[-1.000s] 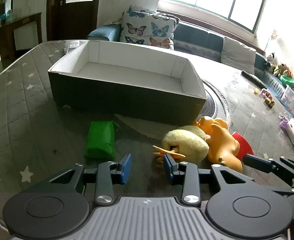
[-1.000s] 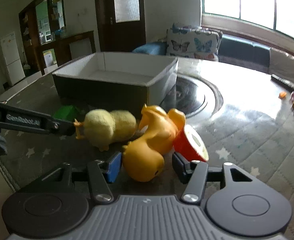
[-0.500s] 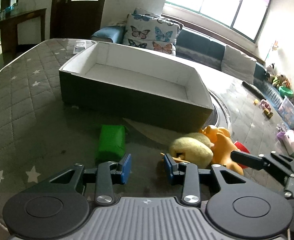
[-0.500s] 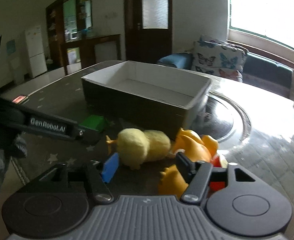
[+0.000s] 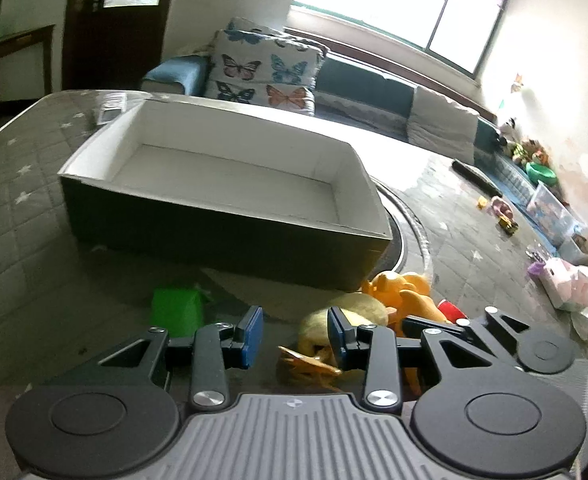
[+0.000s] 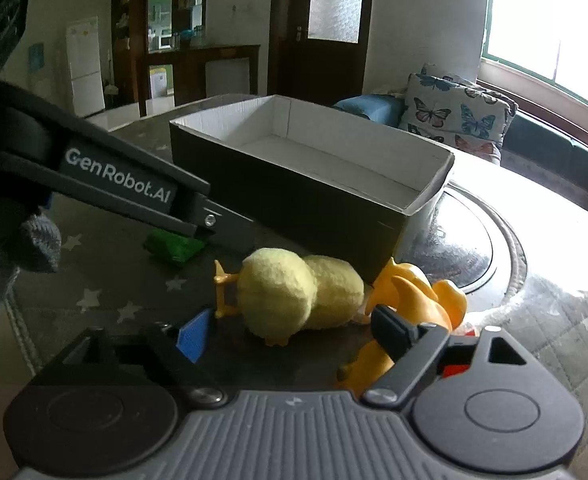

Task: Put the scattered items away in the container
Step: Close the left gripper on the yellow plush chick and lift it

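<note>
An empty dark box with white inside (image 5: 229, 184) stands on the table; it also shows in the right wrist view (image 6: 318, 168). In front of it lie a yellow plush duck (image 6: 294, 296), an orange rubber duck (image 6: 418, 300), a red item (image 5: 450, 310) and a green block (image 5: 175, 310). My left gripper (image 5: 294, 334) is open, low over the table, with the plush duck (image 5: 346, 316) just beyond its right finger. My right gripper (image 6: 289, 330) is open, with the plush duck just ahead of its fingers.
The table has a grey starred cloth (image 5: 17, 208) and a round glass turntable (image 6: 474, 248). A sofa with butterfly cushions (image 5: 265, 76) stands behind. Small toys (image 5: 502, 216) and a pink item (image 5: 566, 284) lie at the right. The left gripper's arm (image 6: 125, 188) crosses the right wrist view.
My right gripper has swung left from around the orange duck to face the plush duck. My left gripper has drawn closer to the plush duck. Both stay open.
</note>
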Tool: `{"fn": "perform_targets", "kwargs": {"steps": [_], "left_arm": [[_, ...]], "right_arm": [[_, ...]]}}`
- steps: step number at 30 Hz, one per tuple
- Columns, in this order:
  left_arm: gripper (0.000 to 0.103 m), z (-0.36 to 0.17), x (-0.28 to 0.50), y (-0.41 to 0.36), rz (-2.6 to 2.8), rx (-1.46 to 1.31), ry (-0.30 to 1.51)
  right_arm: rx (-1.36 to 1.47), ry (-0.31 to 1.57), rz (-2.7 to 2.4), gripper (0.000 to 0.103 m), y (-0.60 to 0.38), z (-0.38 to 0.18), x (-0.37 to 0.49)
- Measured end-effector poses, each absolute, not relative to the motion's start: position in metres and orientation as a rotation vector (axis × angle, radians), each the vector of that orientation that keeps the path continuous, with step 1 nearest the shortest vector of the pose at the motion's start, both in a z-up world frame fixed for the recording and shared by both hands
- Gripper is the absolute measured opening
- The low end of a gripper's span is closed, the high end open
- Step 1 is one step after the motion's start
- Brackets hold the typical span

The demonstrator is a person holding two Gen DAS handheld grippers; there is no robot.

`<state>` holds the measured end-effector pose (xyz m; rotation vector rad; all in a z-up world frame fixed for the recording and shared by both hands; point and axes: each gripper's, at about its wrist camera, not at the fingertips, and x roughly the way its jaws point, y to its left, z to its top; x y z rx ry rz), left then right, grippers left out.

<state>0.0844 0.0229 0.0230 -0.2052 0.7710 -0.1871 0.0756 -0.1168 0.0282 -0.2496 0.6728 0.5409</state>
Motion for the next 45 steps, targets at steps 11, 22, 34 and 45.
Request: {"fn": "perform_targets", "kwargs": {"steps": [11,22,34,45], "left_arm": [[0.038,0.017,0.099,0.022,-0.201,-0.196,0.795],[0.039,0.018,0.098,0.027,-0.242,-0.226,0.813],[0.040,0.020,0.081,0.019,-0.406,-0.205,0.856],[0.040,0.031,0.077,0.020,-0.417,-0.236,0.829]], "right_arm": [[-0.255,0.681,0.572,0.084,-0.112,0.014,0.087],[-0.247,0.678,0.574,0.081,-0.114,0.016,0.085],[-0.274,0.647,0.604,0.080,-0.114,0.023,0.067],[-0.286,0.585,0.595,0.078,-0.117,0.034,0.057]]}}
